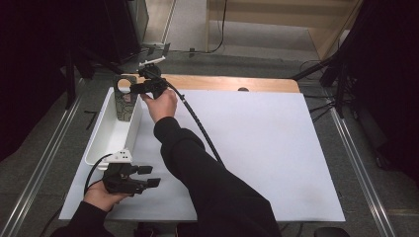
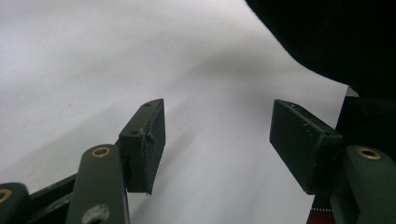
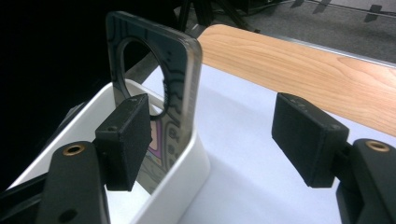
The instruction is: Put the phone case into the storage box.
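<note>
Covering the wooden table [image 1: 232, 83], a white sheet [image 1: 257, 148] lies flat.

no readable text (pattern only)

White table cover [image 1: 257, 148] lies flat — a wooden table edge [image 1: 232, 83] is exposed along its far side. Grey floor [image 1: 276, 29] beyond, cables [image 1: 316, 106] at right.
</note>
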`<state>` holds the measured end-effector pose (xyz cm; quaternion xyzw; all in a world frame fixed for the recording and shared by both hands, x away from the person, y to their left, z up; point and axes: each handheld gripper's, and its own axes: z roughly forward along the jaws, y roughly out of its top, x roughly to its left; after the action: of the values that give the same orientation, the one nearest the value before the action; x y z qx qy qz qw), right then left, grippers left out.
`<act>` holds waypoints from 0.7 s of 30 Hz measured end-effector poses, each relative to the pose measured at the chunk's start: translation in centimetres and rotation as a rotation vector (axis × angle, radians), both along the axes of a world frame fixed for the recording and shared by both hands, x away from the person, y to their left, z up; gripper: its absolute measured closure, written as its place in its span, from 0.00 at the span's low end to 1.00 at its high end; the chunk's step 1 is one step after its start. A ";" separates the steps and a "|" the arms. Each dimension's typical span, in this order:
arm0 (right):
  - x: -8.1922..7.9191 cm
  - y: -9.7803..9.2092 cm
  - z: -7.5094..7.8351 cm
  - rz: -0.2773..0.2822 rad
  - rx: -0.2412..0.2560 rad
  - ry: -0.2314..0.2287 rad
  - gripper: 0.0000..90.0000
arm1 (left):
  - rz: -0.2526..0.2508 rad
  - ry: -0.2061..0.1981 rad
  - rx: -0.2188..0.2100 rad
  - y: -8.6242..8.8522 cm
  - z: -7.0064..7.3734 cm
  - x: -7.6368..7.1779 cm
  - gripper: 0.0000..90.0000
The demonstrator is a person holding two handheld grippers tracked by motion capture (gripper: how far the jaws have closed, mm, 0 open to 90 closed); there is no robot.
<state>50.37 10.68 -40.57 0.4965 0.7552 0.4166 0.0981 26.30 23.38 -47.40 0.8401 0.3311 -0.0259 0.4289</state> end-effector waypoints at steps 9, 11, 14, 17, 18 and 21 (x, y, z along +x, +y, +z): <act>-0.6 -1.3 -0.2 0.006 0.005 0.016 0.31 | -0.001 0.001 0.006 0.0 0.0 0.1 0.40; -0.8 -1.4 -0.2 0.012 0.003 0.019 0.31 | 0.001 0.002 0.007 -0.1 -0.1 0.1 0.40; -1.0 -1.5 -0.2 0.020 0.003 0.023 0.31 | 0.001 0.001 0.008 -0.1 -0.1 0.1 0.40; -1.2 -1.6 -0.2 0.028 0.007 0.021 0.31 | 0.001 0.002 0.009 0.0 -0.1 0.1 0.40; -1.3 -1.7 -0.2 0.035 0.008 0.021 0.31 | 0.002 0.002 0.010 0.0 -0.1 0.1 0.40; -1.5 -1.9 -0.1 0.041 0.009 0.018 0.31 | 0.003 0.001 0.010 0.0 -0.1 0.1 0.40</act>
<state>48.83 8.74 -40.68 0.4851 0.7643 0.4172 0.0804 26.42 23.39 -47.48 0.8416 0.3329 -0.0238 0.4247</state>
